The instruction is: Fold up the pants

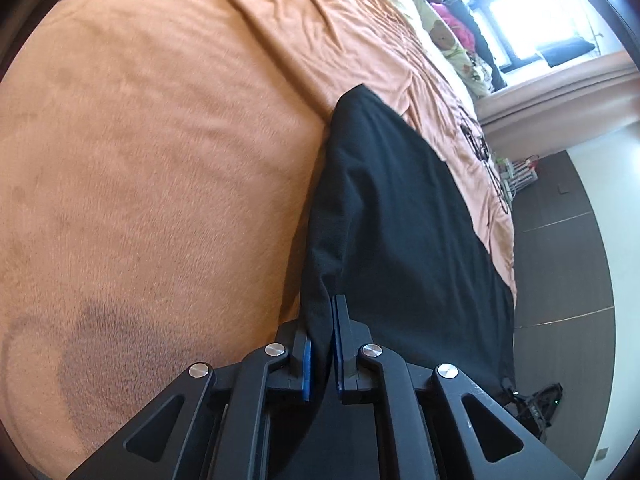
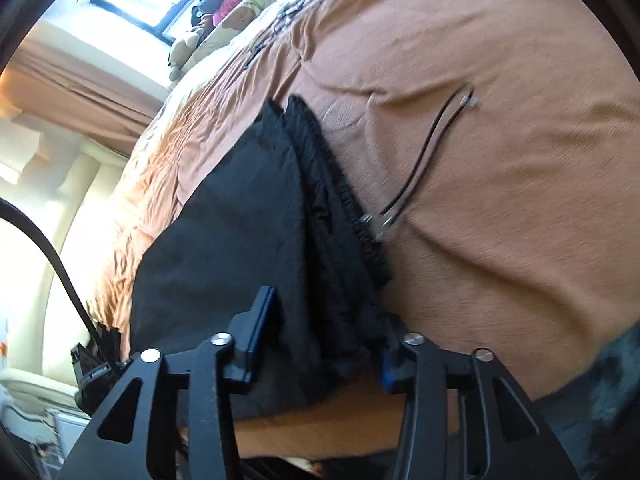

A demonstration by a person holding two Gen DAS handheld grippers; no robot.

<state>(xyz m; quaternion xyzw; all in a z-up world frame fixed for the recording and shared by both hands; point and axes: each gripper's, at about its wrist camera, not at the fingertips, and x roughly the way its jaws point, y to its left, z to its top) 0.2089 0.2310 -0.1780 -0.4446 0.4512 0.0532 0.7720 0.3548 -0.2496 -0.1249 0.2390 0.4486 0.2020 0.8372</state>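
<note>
Black pants [image 1: 400,220] lie folded lengthwise on an orange-brown bed cover [image 1: 160,140], reaching toward the bed's right edge. In the left wrist view my left gripper [image 1: 322,332] has its blue pads nearly together, pinching a raised fold of the pants' left edge. The right wrist view shows the pants [image 2: 232,232] with the gathered waistband [image 2: 360,220] and a drawstring [image 2: 424,160] trailing over the cover [image 2: 500,160]. There my right gripper [image 2: 326,320] stands wide. The stacked fabric lies between its fingers [image 2: 260,332], and the pads are not pressing on it.
Plush toys and pillows [image 1: 444,36] line the head of the bed under a bright window [image 1: 540,0]. Dark floor [image 1: 568,260] runs past the bed's right edge. A black cable [image 2: 52,248] hangs at the left of the right wrist view.
</note>
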